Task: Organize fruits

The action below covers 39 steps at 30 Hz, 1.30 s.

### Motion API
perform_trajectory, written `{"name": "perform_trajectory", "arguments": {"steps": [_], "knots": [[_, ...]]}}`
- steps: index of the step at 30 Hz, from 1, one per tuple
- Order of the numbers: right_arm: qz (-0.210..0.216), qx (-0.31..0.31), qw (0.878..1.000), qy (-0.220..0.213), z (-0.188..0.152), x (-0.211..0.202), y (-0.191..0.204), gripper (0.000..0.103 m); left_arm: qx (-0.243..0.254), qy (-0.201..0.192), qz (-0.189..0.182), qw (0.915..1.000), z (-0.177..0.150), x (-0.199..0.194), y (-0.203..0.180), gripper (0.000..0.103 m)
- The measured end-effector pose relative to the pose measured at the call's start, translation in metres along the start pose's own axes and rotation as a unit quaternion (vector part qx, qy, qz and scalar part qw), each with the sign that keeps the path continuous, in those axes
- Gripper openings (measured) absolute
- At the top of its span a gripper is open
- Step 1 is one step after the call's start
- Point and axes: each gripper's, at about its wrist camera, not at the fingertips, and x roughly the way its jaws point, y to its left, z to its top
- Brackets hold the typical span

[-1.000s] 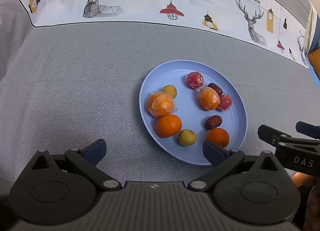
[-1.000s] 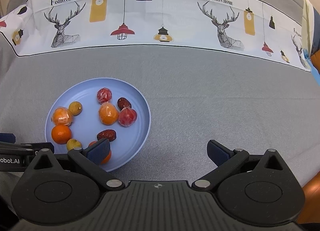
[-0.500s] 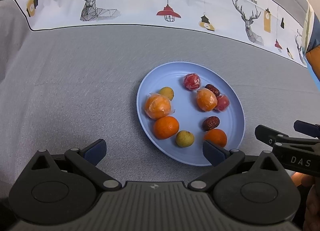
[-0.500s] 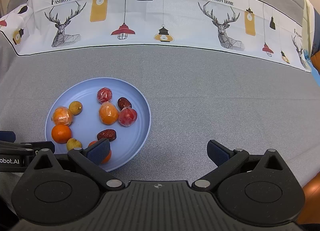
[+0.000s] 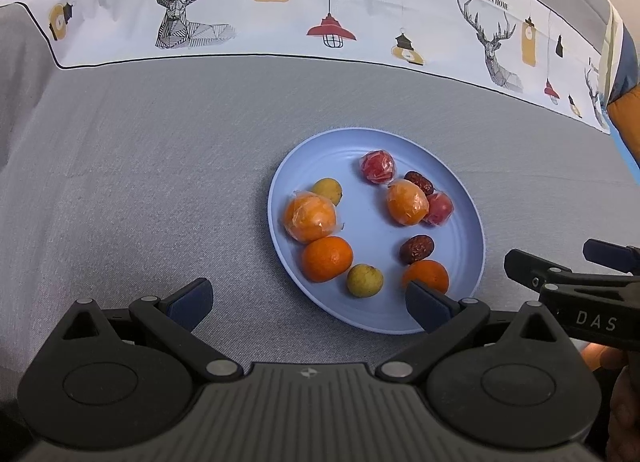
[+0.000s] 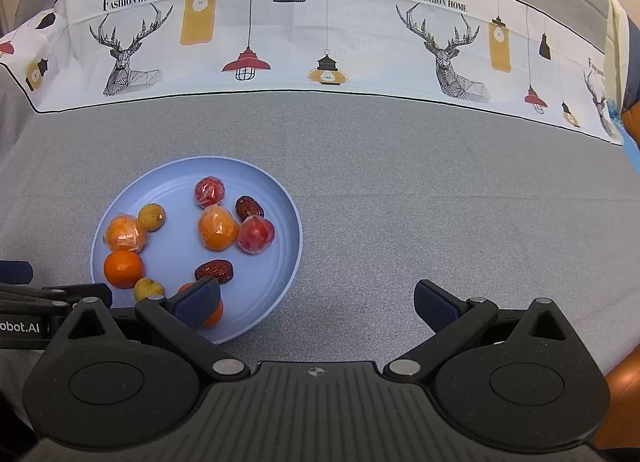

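Note:
A light blue plate (image 5: pixel 460 190) (image 6: pixel 280 274) on the grey cloth holds several fruits. Among them are a bare orange (image 5: pixel 327 259) (image 6: pixel 123 269), a wrapped orange (image 5: pixel 310 216) (image 6: pixel 125 233), a second wrapped orange (image 5: pixel 407 202) (image 6: pixel 218 229), two wrapped red fruits (image 5: pixel 378 167) (image 6: pixel 256 235), two dark red dates (image 5: pixel 417 249) (image 6: pixel 215 271) and small yellow fruits (image 5: pixel 364 281) (image 6: pixel 152 217). My left gripper (image 5: pixel 308 300) stands open at the plate's near edge, nothing between its fingers. My right gripper (image 6: pixel 318 300) is open to the right of the plate, its left fingertip over the near rim.
A white printed band with deer and lamps (image 5: pixel 320 22) (image 6: pixel 320 42) runs along the far side of the cloth. The right gripper's fingers (image 5: pixel 560 274) show at the right in the left wrist view. Bare grey cloth lies left and right of the plate.
The plate with its fruits has drifted slightly left and down in the left wrist view. The right wrist view is almost unchanged. Both grippers stay open.

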Motion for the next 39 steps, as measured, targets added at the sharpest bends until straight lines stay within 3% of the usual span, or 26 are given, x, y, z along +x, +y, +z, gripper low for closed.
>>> {"name": "perform_trajectory", "arguments": {"steps": [39], "knots": [[0.002,0.001,1.000,-0.002,0.0002,0.0007,-0.0030,0.102,0.008,-0.011,-0.008,0.9999,0.0003,-0.0049,-0.0014,0.103]]}}
